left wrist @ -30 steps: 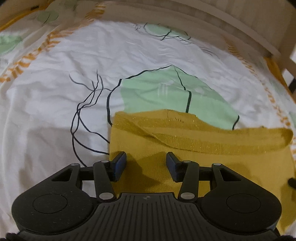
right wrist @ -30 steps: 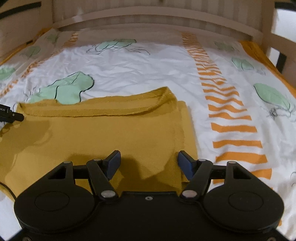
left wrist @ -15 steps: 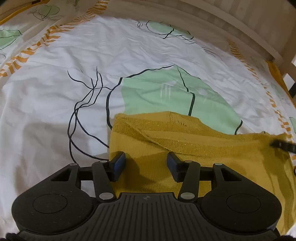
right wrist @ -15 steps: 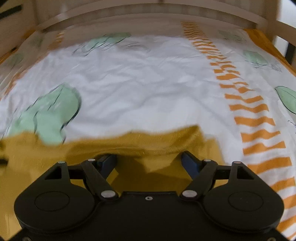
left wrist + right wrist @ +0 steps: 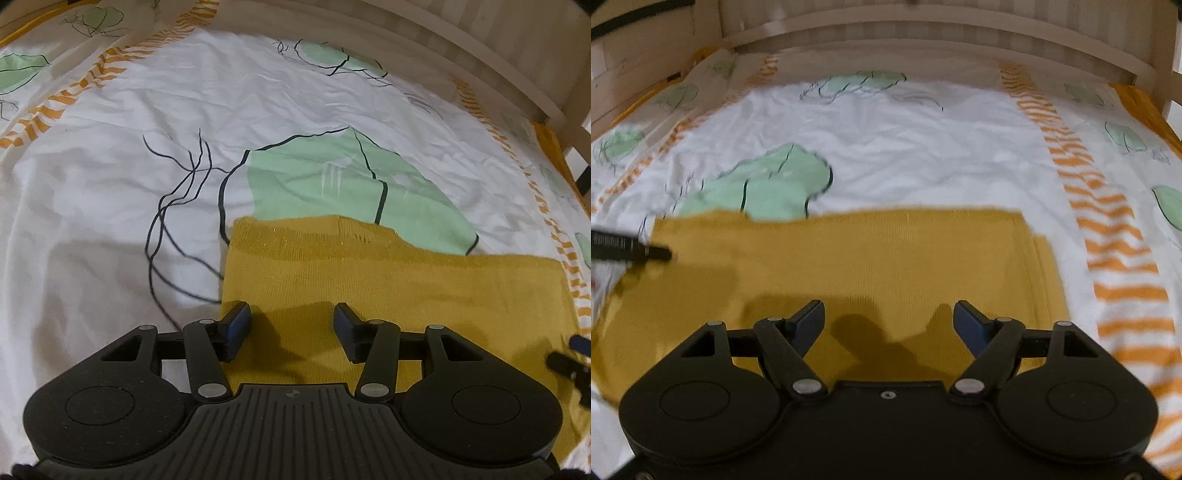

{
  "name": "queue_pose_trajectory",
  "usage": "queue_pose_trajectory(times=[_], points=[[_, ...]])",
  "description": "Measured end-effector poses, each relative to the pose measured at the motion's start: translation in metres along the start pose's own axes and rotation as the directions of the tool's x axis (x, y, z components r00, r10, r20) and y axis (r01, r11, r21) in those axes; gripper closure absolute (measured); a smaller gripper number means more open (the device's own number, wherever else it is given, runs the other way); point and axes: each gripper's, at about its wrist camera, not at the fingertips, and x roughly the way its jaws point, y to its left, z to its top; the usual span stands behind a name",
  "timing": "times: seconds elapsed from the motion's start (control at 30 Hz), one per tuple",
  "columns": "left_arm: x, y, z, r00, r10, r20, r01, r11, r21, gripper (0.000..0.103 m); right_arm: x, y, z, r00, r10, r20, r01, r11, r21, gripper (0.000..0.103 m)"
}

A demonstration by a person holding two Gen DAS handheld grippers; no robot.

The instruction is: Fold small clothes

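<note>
Left gripper (image 5: 291,325) and right gripper (image 5: 889,325): jaws apart, empty, above the yellow garment's (image 5: 849,258) near portion; likely positioned for next fold.

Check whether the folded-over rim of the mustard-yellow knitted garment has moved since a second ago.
Yes. The mustard-yellow knitted garment had a curled rim drooping toward the camera; its far edge now lies straight below the green leaf print.

Home bedroom, leaf-print bedsheet (image 5: 923,147), slatted wooden bed frame (image 5: 923,40)

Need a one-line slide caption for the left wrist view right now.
Open left gripper poised over the near-left corner of a mustard knit garment lying flat on a leaf-print bedsheet.
</note>
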Motion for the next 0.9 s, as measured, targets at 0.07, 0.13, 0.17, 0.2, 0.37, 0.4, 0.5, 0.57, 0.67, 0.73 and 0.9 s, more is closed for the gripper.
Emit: queue_pose_trajectory(times=[0.07,0.13,0.17,0.2,0.37,0.4,0.5,0.57,0.67,0.73,0.9], points=[[-0.008,-0.001,-0.006,1.0,0.005,0.0,-0.005,1.0,0.013,0.054,-0.005,-0.004,-0.012,1.0,-0.027,-0.002,0.026,0.999,-0.025,0.024],[-0.016,-0.003,-0.013,1.0,0.006,-0.006,-0.005,1.0,0.026,0.054,-0.011,-0.011,-0.021,1.0,-0.027,-0.008,0.026,0.999,-0.022,0.024],[-0.019,-0.004,-0.015,1.0,0.007,-0.018,-0.006,1.0,0.03,0.054,-0.016,-0.016,-0.025,1.0,-0.023,-0.013,0.023,1.0,-0.014,0.024],[-0.022,-0.005,-0.018,1.0,0.006,-0.03,-0.005,1.0,0.03,0.054,-0.021,-0.019,-0.028,1.0,-0.025,-0.015,0.024,1.0,-0.007,0.024],[-0.046,-0.001,-0.037,0.999,-0.015,-0.036,0.016,1.0,0.017,0.054,-0.047,-0.048,-0.036,1.0,-0.026,0.017,0.024,0.998,0.06,0.023],[-0.052,0.001,-0.04,0.999,-0.015,-0.031,0.016,1.0,0.013,0.055,-0.052,-0.057,-0.038,0.999,-0.017,0.029,0.014,0.996,0.09,0.023],[-0.067,0.01,-0.05,0.999,-0.035,-0.02,0.034,0.999,-0.029,0.055,-0.058,-0.081,-0.04,0.998,0.022,0.062,-0.034,0.98,0.194,0.023],[-0.074,0.017,-0.057,0.998,-0.058,-0.006,0.058,0.996,-0.068,0.055,-0.058,-0.093,-0.042,0.995,0.048,0.083,-0.067,0.964,0.256,0.023],[-0.08,0.024,-0.065,0.998,-0.06,0.026,0.062,0.992,-0.112,0.055,-0.053,-0.103,-0.046,0.993,0.077,0.089,-0.101,0.946,0.308,0.022],[-0.078,0.027,-0.07,0.997,-0.075,0.036,0.079,0.99,-0.118,0.055,-0.046,-0.109,-0.049,0.989,0.13,0.076,-0.148,0.933,0.328,0.018],[-0.059,0.033,-0.08,0.998,-0.064,-0.004,0.063,0.989,-0.135,0.055,-0.023,-0.126,-0.058,0.977,0.213,0.035,-0.206,0.871,0.446,0.015]])
